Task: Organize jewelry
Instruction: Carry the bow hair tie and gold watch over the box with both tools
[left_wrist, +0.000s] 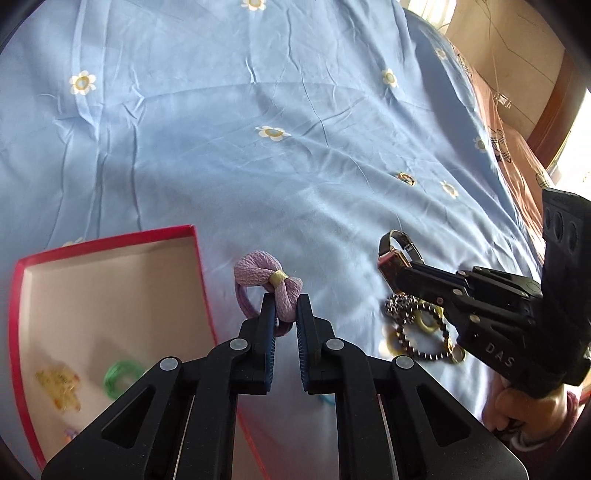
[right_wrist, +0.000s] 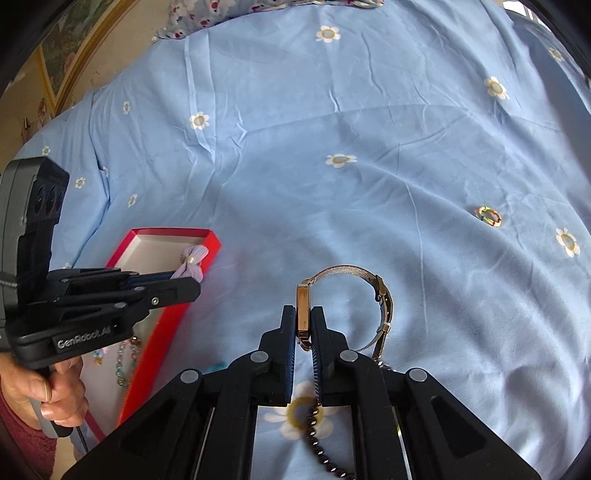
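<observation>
The left tool (left_wrist: 286, 306) is clamped on a lilac hair tie (left_wrist: 267, 282), its ribbed dark pads pinching the knitted bow where a pale yellow band cinches the fabric; the thin elastic loop hangs behind the left finger. The tie is held above the blue bedsheet (left_wrist: 258, 166), just beside the corner of a shallow red cardboard box (left_wrist: 199, 266) with a pale, smooth lining. Inside the box lie a green ring-shaped piece (left_wrist: 120, 376) and a blurred yellow trinket (left_wrist: 59, 384).

The right tool (right_wrist: 303, 321) is closed on a wristwatch (right_wrist: 303, 310), gripping the flat rectangular gold-toned case edge-on. The fine metal mesh strap (right_wrist: 351, 271) arches in a loop to the right, its clasp dangling. Beneath this tool a dark beaded chain (right_wrist: 317, 439) trails over a printed daisy.

In the left view, a heap of beaded chains and cream rings (left_wrist: 417, 328) lies on the sheet under the watch. A small gold ring (right_wrist: 488, 216) rests alone, well apart, on the creased cotton, which is printed with white daisies.
</observation>
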